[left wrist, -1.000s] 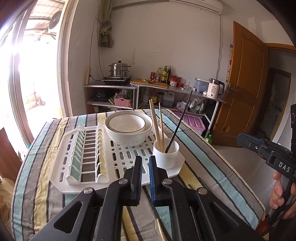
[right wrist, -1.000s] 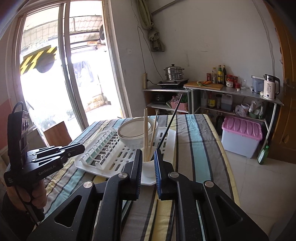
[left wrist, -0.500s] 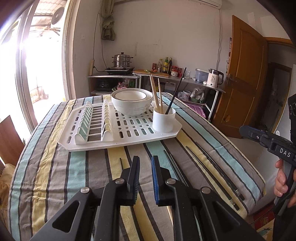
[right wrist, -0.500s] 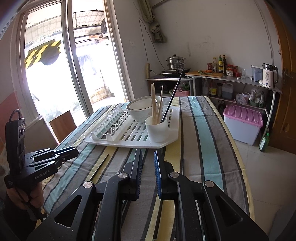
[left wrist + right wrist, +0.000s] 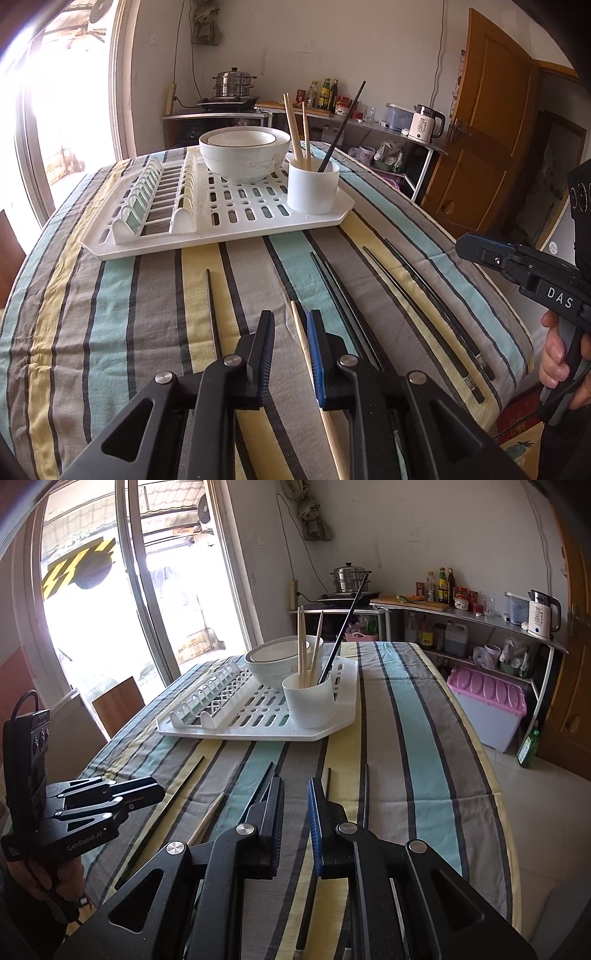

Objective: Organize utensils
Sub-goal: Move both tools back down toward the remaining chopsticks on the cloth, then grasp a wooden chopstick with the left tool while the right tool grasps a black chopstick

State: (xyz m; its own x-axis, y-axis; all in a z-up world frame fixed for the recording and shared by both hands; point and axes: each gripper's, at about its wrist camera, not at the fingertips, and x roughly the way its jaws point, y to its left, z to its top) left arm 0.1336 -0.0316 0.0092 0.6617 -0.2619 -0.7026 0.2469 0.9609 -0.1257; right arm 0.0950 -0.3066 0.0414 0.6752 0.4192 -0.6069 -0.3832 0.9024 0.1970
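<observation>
We hold the left claw (image 5: 290, 328) low over the striped surface (image 5: 110, 314) near its front edge, fingers spread a little with nothing between them; a wooden chopstick (image 5: 301, 332) lies just under its blue-padded finger. Our right claw (image 5: 295, 794) hovers likewise, slightly parted and empty, above dark chopsticks (image 5: 365, 790) lying loose on the cloth. Toward the far edge sits the white drying rack (image 5: 221, 218), carrying a bowl (image 5: 243, 151) and, at its right corner, a white utensil cup (image 5: 312, 188) holding three wooden chopsticks and one dark one
</observation>
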